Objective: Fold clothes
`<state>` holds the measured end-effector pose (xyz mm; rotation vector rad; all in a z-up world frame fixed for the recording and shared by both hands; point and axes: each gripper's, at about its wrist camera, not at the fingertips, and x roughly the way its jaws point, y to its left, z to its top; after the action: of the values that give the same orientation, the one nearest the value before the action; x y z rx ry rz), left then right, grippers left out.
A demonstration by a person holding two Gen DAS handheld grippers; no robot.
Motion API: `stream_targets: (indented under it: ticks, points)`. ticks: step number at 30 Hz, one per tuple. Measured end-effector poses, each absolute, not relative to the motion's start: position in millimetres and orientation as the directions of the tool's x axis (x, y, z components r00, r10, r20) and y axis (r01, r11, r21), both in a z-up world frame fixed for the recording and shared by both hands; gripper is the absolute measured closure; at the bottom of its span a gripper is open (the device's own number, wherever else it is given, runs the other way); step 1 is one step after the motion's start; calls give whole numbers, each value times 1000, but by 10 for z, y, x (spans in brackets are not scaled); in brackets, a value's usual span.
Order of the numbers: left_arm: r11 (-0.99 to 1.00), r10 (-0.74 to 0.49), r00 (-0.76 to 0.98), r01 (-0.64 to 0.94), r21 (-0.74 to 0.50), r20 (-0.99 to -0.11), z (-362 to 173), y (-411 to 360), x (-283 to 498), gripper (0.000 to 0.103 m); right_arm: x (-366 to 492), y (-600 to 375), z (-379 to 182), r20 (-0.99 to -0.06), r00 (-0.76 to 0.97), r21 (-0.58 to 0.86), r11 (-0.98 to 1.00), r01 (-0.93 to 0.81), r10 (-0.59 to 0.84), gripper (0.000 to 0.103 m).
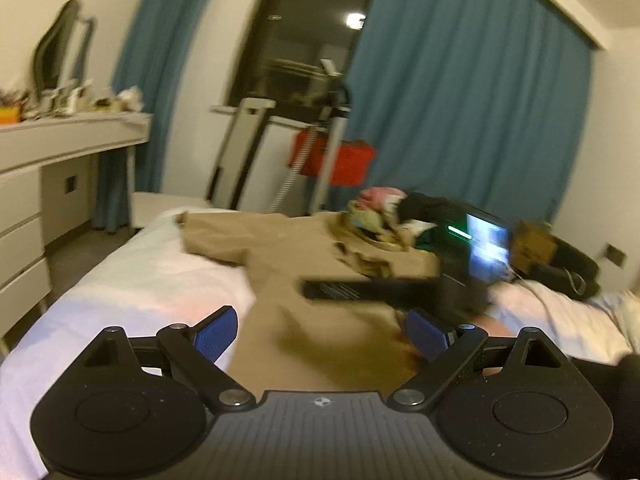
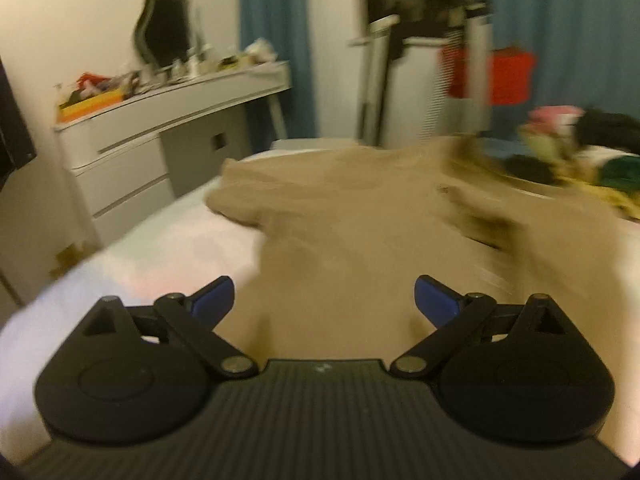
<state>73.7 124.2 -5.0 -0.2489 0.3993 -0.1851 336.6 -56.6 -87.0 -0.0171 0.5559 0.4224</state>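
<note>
The tan shirt (image 1: 320, 264) lies flat on the white bed (image 1: 132, 280), ready for folding. The left gripper (image 1: 320, 332) and right gripper (image 2: 324, 300) both hang wide open over it, holding nothing.

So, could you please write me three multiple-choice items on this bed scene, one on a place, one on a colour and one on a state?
1. Where does the tan garment lie?
A. on the dresser
B. spread on the bed
C. on the floor

2. What colour are the curtains?
A. blue
B. yellow
C. white

3. How does the left gripper stand?
A. shut on the garment
B. shut on nothing
C. open, holding nothing

Answers:
1 B, the cloth lies flat over the white sheet.
2 A, blue drapes flank the dark window.
3 C, its blue pads stand wide apart above the cloth.
</note>
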Motion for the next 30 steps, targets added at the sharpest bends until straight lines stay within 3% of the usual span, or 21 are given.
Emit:
stream_targets:
  ticks: [5, 10, 11, 12, 14, 15, 17, 26, 30]
  points:
    - [895, -223, 912, 51, -443, -345, -179, 1659, 826, 10, 4204, 417, -967, -519, 728, 111, 880, -462, 448, 5]
    - [872, -163, 910, -48, -487, -381, -380, 1917, 1005, 10, 4791, 1025, -1084, -517, 735, 97, 884, -458, 438, 6]
    - [863, -151, 909, -71, -500, -390, -422, 1965, 1042, 10, 4867, 1059, -1119, -530, 739, 79, 892, -445, 416, 17]
    - [853, -144, 906, -91, -515, -399, -458, 2003, 1077, 10, 4941, 1073, -1153, -547, 743, 58, 902, -427, 387, 37]
    - [829, -140, 903, -118, -547, -407, -518, 2079, 1128, 11, 5068, 1062, -1200, -562, 749, 48, 918, -394, 350, 53]
    - [816, -135, 905, -129, -563, -404, -540, 2108, 1120, 11, 5088, 1007, -1187, -552, 753, 73, 920, -385, 359, 70]
    - [793, -132, 910, -141, -593, -393, -575, 2153, 1096, 11, 5078, 843, -1098, -519, 773, 121, 927, -355, 363, 94]
    - [804, -155, 939, -61, -591, -307, -413, 1980, 872, 11, 4893, -367, -267, -280, 905, 279, 929, -244, 322, 96]
    - [813, -179, 940, -24, -582, -289, -361, 1810, 791, 11, 4728, -1185, -71, -227, 945, 318, 935, -156, 235, 96]
